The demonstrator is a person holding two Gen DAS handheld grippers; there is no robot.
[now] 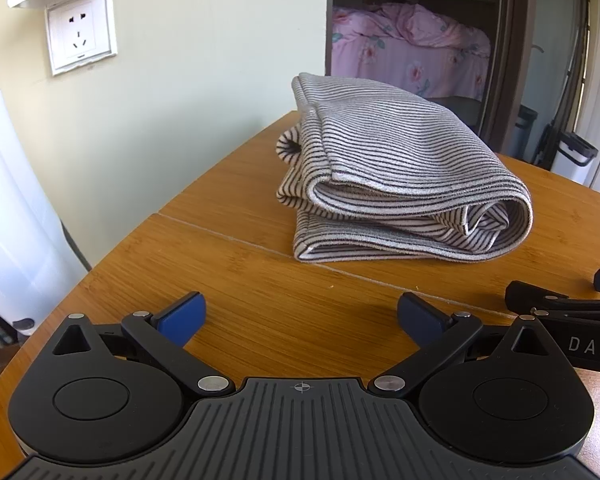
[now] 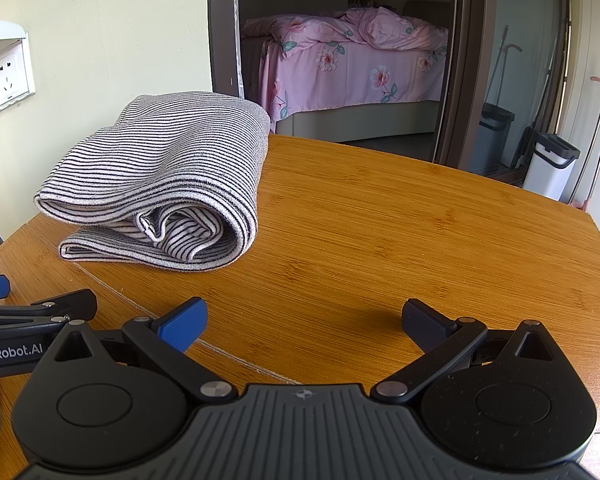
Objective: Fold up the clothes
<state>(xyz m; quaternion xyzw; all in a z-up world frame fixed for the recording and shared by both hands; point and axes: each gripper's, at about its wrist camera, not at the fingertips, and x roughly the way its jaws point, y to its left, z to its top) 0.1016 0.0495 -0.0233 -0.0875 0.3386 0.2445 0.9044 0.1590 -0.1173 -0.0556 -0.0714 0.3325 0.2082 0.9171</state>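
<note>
Left gripper [image 1: 301, 316] fingers spread wide and empty over bare table [image 1: 236, 272], striped garment [image 1: 396, 184] folded in a bundle well ahead; right gripper [image 2: 304, 322] likewise wide and empty, same bundle lying ahead to the left, folding apparently done, little left.

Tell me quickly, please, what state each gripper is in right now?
Left gripper: open, holding nothing, short of the folded striped garment.
Right gripper: open, holding nothing, over the wooden table.
</note>
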